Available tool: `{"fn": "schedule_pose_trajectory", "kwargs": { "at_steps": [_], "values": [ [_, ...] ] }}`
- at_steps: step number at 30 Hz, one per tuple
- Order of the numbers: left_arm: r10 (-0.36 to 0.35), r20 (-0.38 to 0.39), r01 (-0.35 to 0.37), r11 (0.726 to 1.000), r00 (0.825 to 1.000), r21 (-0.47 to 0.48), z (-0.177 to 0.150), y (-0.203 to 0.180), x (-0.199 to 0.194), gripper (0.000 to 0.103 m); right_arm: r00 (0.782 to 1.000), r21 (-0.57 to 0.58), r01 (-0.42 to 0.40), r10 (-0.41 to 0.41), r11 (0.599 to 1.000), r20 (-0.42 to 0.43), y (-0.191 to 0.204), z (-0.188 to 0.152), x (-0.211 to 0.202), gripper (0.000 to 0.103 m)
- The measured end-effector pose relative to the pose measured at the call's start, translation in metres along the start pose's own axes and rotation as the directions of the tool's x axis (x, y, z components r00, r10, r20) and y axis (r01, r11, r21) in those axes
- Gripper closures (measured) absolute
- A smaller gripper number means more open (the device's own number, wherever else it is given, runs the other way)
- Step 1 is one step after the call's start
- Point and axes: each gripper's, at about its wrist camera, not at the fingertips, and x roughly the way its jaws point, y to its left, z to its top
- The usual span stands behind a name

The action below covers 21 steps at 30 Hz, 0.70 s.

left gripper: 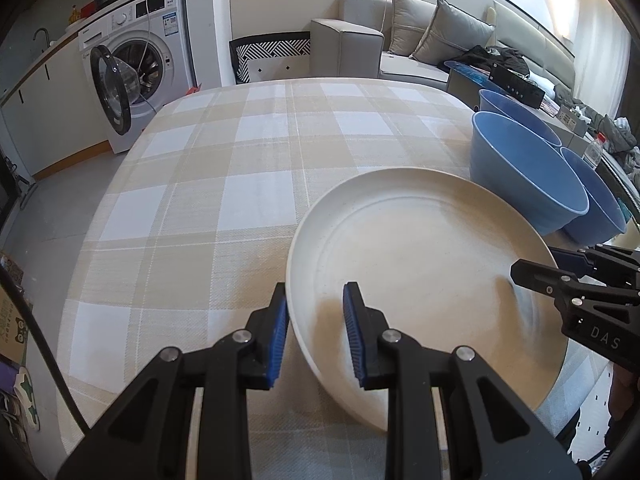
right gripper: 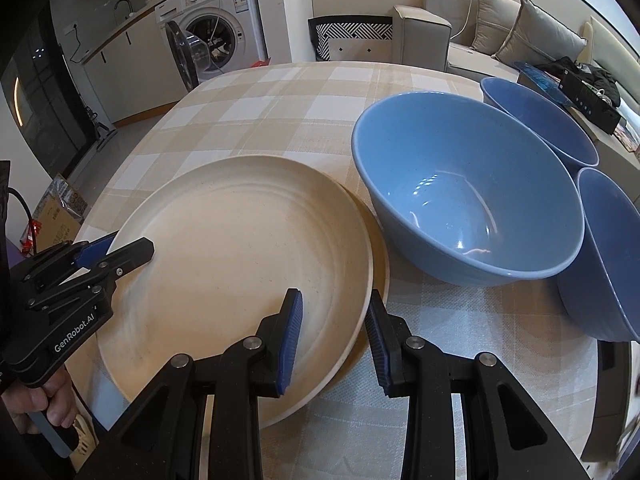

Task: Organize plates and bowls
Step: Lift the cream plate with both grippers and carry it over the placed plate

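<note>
Left side first: the left gripper (left gripper: 316, 332) is clamped on the near-left rim of the round cream ceramic plate (left gripper: 420, 264), one blue pad (left gripper: 354, 332) inside the rim and one outside. The plate is seen tilted, the gripped edge raised above the beige-and-white checked tablecloth (left gripper: 240, 160). Further right, the right gripper (right gripper: 334, 336) is closed across the plate's right rim, so the plate is held from both sides. A second cream rim (right gripper: 385, 264) is visible under the plate's right edge, apparently another plate below. Right of the plate, three blue round ceramic bowls (right gripper: 468, 196) stand clustered, the nearest just beside the plate. For a clean set-down, both grips are best kept firm, the plate levelled and centred over the lower rim, and the bowls left unbumped.
</note>
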Motion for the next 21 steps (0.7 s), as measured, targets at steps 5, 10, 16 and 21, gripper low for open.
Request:
{"fn": "schedule_pose_trajectory", "kwargs": {
  "at_steps": [5,10,16,21],
  "values": [
    [-0.007,-0.003,0.007,1.0,1.0,0.005,0.0,-0.002,0.002,0.078,1.0,-0.01,0.029,-0.029,1.0,0.007,0.001,0.0,-0.001,0.071],
    [-0.004,-0.001,0.004,1.0,1.0,0.017,0.0,-0.007,0.006,0.078,0.999,-0.013,0.05,-0.05,0.999,0.013,0.0,0.0,0.001,0.071],
    [0.012,0.005,-0.012,1.0,1.0,0.029,-0.001,-0.01,0.009,0.078,0.995,-0.04,0.095,-0.094,0.995,0.022,0.005,-0.001,0.003,0.071],
    [0.016,0.012,-0.017,0.999,1.0,0.036,-0.002,-0.011,0.01,0.078,0.994,-0.046,0.105,-0.103,0.993,0.028,0.005,0.0,0.005,0.071]
  ]
}}
